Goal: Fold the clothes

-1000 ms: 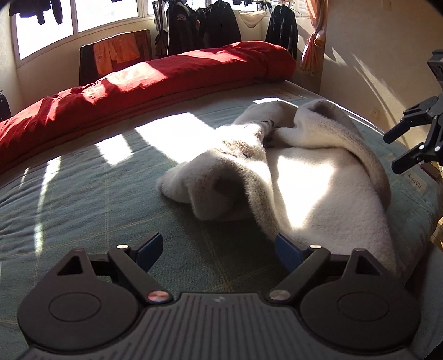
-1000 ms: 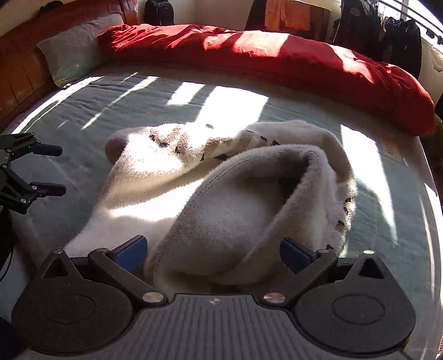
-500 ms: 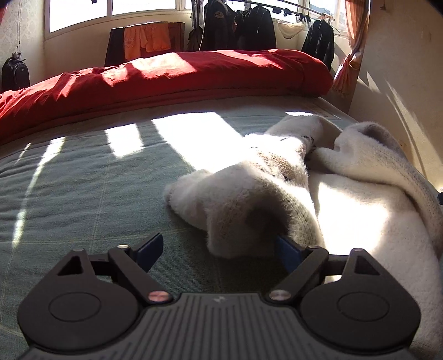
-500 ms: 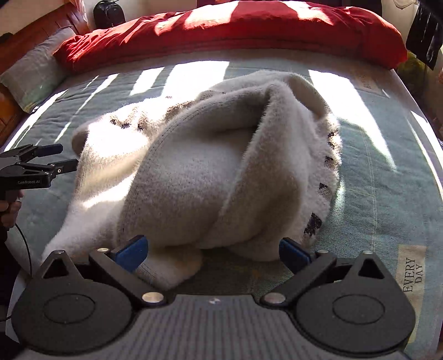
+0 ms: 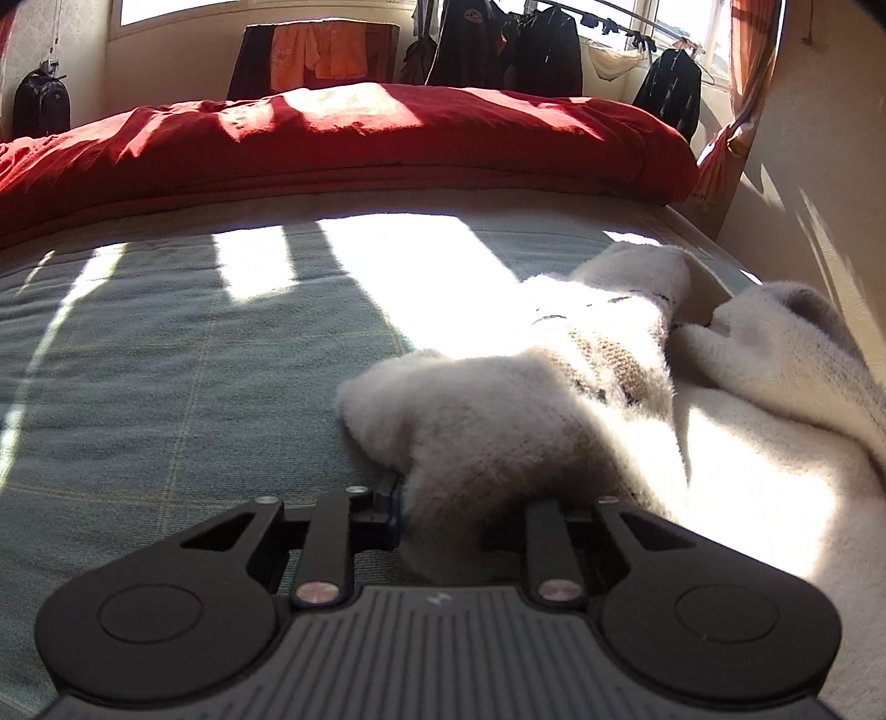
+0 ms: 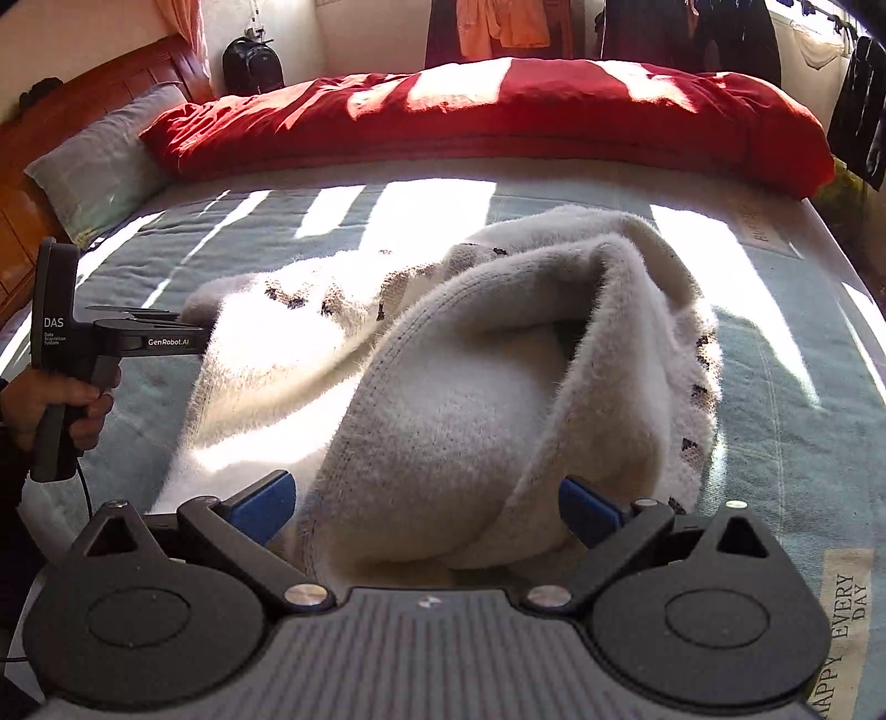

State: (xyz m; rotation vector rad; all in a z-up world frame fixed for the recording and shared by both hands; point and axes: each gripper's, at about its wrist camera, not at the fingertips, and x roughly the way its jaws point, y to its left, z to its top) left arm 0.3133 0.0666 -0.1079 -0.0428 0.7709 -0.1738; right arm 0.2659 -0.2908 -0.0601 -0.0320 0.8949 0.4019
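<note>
A fluffy cream sweater [image 5: 498, 410] with small dark marks lies crumpled on the grey-green bed sheet [image 5: 166, 360]. My left gripper [image 5: 462, 504] sits low at the rounded end of a sleeve; its jaws are closing, the fabric is bunched between them, and the right pad is buried in it. The right wrist view shows that gripper [image 6: 183, 327], held by a hand [image 6: 55, 404], at the sleeve tip. My right gripper [image 6: 423, 501] stands open at the near edge of the sweater [image 6: 470, 399]. A thick fold bulges between its blue pads [image 6: 260, 498], which do not press on it.
A rolled red duvet [image 5: 343, 144] runs along the far side of the bed. A grey pillow [image 6: 94, 166] leans on the wooden headboard [image 6: 111, 83] at left. A wall [image 5: 819, 166] stands close on the right. Dark clothes [image 5: 498, 50] hang by the window, near a backpack [image 6: 252, 63].
My left gripper went forward and down to the sleeve end, and its wide jaws came together around the fabric. The right gripper stayed open at the sweater's near edge, rolling slightly.
</note>
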